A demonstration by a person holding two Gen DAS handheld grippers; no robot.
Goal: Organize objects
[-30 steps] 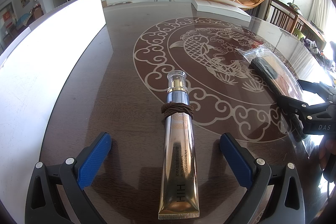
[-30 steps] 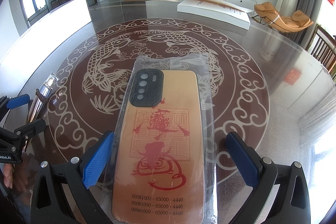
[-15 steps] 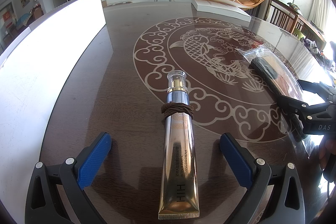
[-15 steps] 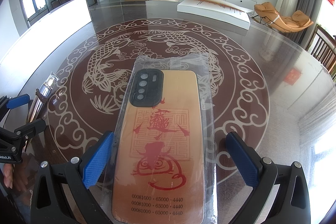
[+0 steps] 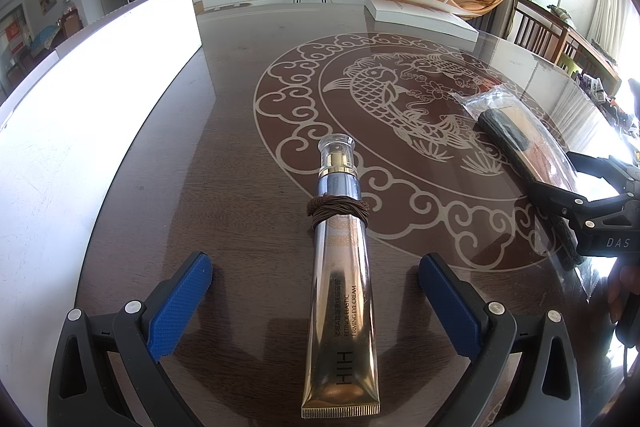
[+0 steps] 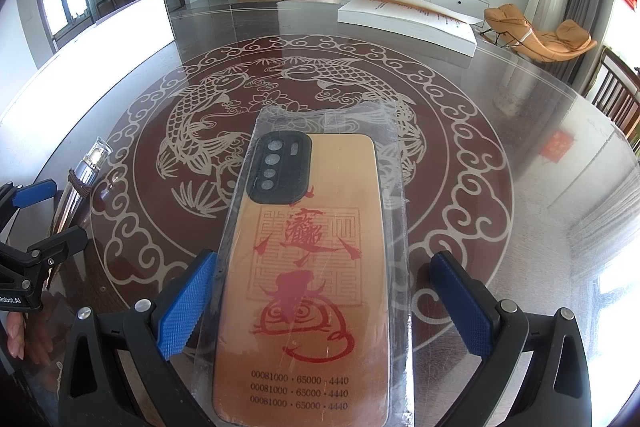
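Now we have both sets of fingers spread wide: left gripper (image 5: pixel 316 301) straddles the eye-cream tube (image 5: pixel 340 299) near the tabletop's (image 5: pixel 240 167) near edge, right gripper (image 6: pixel 324 301) straddles the bagged phone case (image 6: pixel 308 267). Tube looks light and slick, so pinch mid-body; case is stiff, its bag slippery, so grip the long edges.

the phone case (image 6: pixel 308 267) runs off the bottom edge of the right wrist view, its lower end cut; in the left wrist view its far side hides behind the right gripper (image 5: pixel 592 211); the cream tube (image 6: pixel 80 187) is partly hidden behind the left gripper (image 6: pixel 36 223); the small print on its side (image 5: pixel 346 307) is barely legible
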